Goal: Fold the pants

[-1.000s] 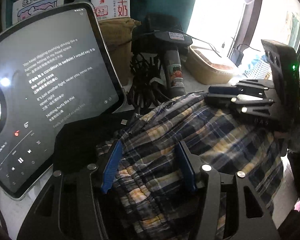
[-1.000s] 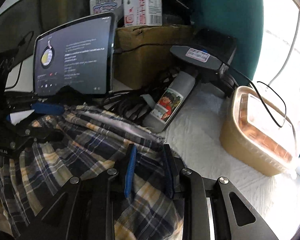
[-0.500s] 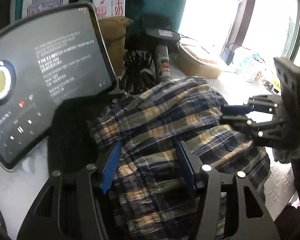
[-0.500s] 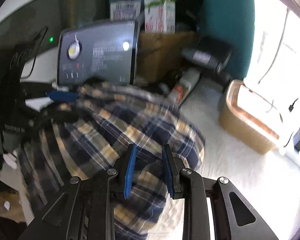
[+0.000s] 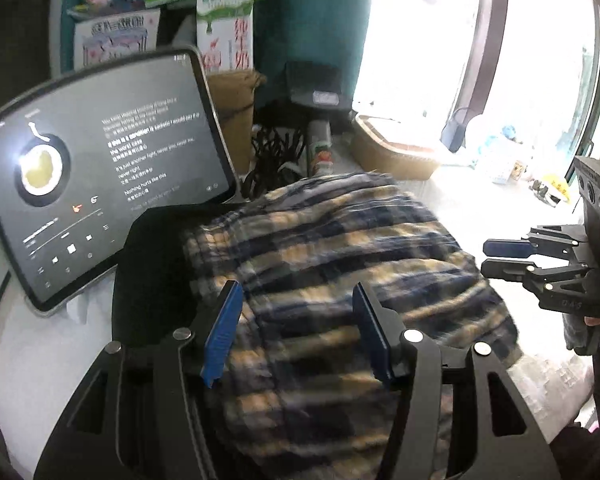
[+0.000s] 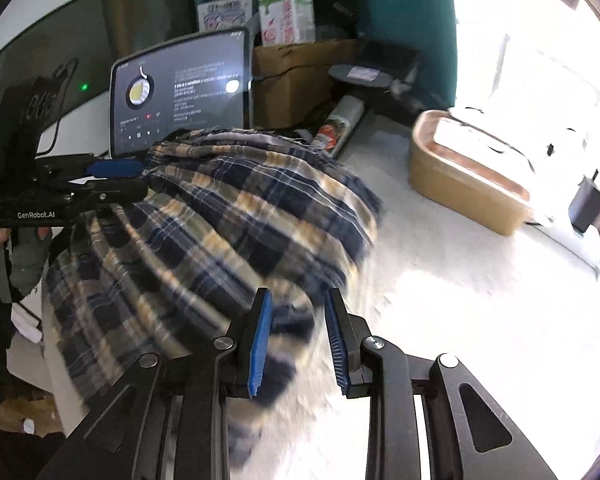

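The plaid pants point(image 5: 340, 264), navy and tan, lie bunched in a folded heap on the white table point(image 5: 476, 208); they also show in the right wrist view point(image 6: 236, 216). My left gripper point(image 5: 296, 332) is open, its blue pads over the near part of the heap with cloth between them. My right gripper point(image 6: 296, 340) is open just off the heap's right edge, holding nothing; it also shows in the left wrist view point(image 5: 496, 258), clear of the cloth. The left gripper shows in the right wrist view point(image 6: 132, 180) at the heap's far left edge.
A lit tablet point(image 5: 100, 176) stands at the back left. Behind the pants are a cardboard box point(image 6: 296, 80), tangled black cables point(image 5: 276, 160), a bottle point(image 6: 340, 124) and a tan container point(image 6: 468, 176). A window point(image 5: 428, 40) is at the right.
Both grippers have pulled back toward me. The right gripper has let go of the pants and opened wider; the pants have settled into a heap on the table.
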`<state>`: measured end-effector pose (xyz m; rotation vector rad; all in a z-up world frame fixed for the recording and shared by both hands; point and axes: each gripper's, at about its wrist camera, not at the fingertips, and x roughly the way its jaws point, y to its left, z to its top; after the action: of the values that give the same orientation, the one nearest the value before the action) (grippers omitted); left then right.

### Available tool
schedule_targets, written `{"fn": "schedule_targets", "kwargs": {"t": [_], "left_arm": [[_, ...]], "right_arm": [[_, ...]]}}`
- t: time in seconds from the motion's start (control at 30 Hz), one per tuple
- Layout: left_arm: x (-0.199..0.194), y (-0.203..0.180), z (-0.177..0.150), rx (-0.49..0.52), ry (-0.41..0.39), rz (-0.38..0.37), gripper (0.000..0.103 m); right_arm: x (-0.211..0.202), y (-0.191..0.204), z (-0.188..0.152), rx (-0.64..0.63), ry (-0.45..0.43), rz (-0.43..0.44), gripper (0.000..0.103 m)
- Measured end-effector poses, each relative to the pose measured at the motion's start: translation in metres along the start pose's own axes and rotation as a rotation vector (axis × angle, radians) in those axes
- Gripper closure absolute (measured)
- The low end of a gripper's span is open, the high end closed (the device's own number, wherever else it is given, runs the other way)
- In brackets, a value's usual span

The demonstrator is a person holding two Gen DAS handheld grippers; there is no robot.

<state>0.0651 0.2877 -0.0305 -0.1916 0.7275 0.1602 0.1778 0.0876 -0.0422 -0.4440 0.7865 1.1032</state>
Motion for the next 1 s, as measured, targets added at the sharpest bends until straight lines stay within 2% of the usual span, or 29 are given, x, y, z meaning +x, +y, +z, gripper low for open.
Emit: {"fn": "schedule_targets", "kwargs": {"t": [0.03, 0.1, 0.13, 0.17, 0.43, 0.53, 0.6, 0.73, 1.0], "left_arm": [[-0.005, -0.004, -0.002, -0.003, -0.011, -0.001, 0.046], [-0.014, -0.014, -0.007, -0.006, -0.033, 0.0, 0.046], [-0.019, -0.019, -0.01, -0.012, -0.044, -0.005, 0.046], [-0.022, -0.024, -0.012, -0.016, -0.05, -0.014, 0.046], [-0.035, -0.072, -0.032, 0.006, -0.1, -0.067, 0.046], [-0.033, -0.085, -0.037, -0.012, -0.114, -0.057, 0.044], [-0.034, -0.093, -0.04, -0.034, -0.118, -0.094, 0.044], [-0.039, -0.115, -0.049, -0.034, -0.137, -0.128, 0.034], [-0.054, -0.162, -0.06, -0.009, -0.177, -0.118, 0.032]], "right_arm": [[-0.007, -0.002, -0.003, 0.007, -0.008, -0.008, 0.072], [-0.022, -0.004, -0.011, 0.025, -0.022, -0.016, 0.057], [-0.031, -0.006, -0.017, 0.042, -0.034, -0.018, 0.043], [-0.038, -0.008, -0.022, 0.057, -0.047, -0.021, 0.034], [-0.082, -0.016, -0.059, 0.146, -0.096, -0.078, 0.032], [-0.097, -0.019, -0.072, 0.178, -0.11, -0.1, 0.032], [-0.109, -0.021, -0.083, 0.197, -0.118, -0.12, 0.031], [-0.13, -0.021, -0.103, 0.21, -0.121, -0.161, 0.03], [-0.175, -0.022, -0.137, 0.252, -0.168, -0.249, 0.025]]}}
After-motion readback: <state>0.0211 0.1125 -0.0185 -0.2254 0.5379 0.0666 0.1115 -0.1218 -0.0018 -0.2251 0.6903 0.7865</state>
